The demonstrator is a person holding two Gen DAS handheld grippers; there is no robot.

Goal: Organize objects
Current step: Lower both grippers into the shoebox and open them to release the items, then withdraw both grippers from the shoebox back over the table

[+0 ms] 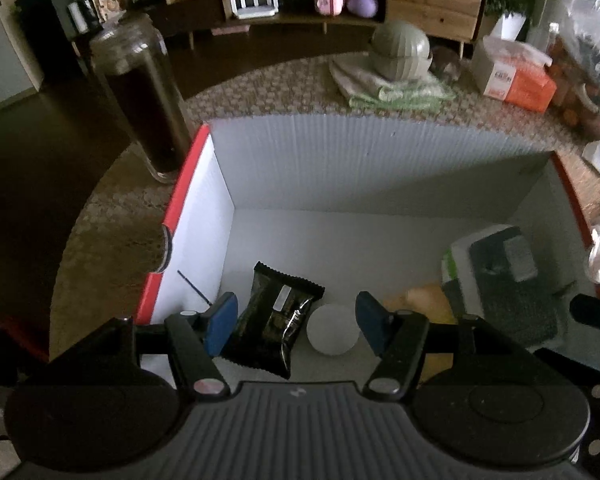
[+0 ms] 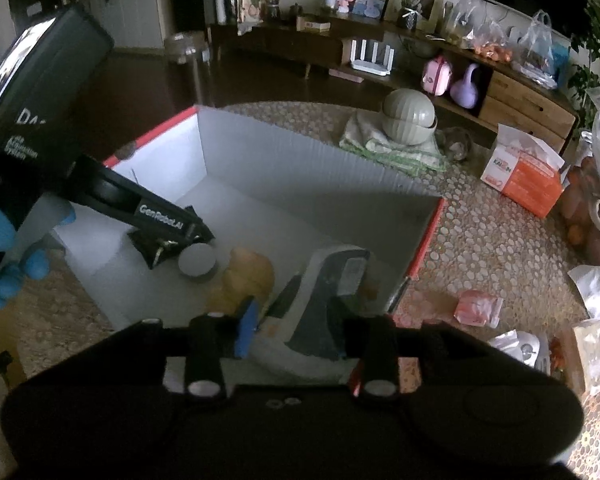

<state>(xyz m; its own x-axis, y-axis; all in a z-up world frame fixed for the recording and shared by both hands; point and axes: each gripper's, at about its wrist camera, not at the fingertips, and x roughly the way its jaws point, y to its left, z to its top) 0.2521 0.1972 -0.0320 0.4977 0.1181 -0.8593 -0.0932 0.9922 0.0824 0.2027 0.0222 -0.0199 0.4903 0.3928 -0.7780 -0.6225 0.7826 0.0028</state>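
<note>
Left tool (image 1: pixel 296 322) hangs inside the white corrugated box with red rim (image 1: pixel 300 160), jaws spread wide, gripping nothing. Below its blue pads (image 1: pixel 222 322) lie a black foil snack packet (image 1: pixel 274 324) and, just right of it, a small white round lid (image 1: pixel 332 330). Right tool (image 2: pixel 296 330) is at the box's near right, jaws spread either side of a grey-and-white flat pack (image 2: pixel 324 304); contact cannot be told. A yellowish soft item (image 2: pixel 246 276) lies between lid and pack. Box stands on the patterned desk (image 2: pixel 480 240)
</note>
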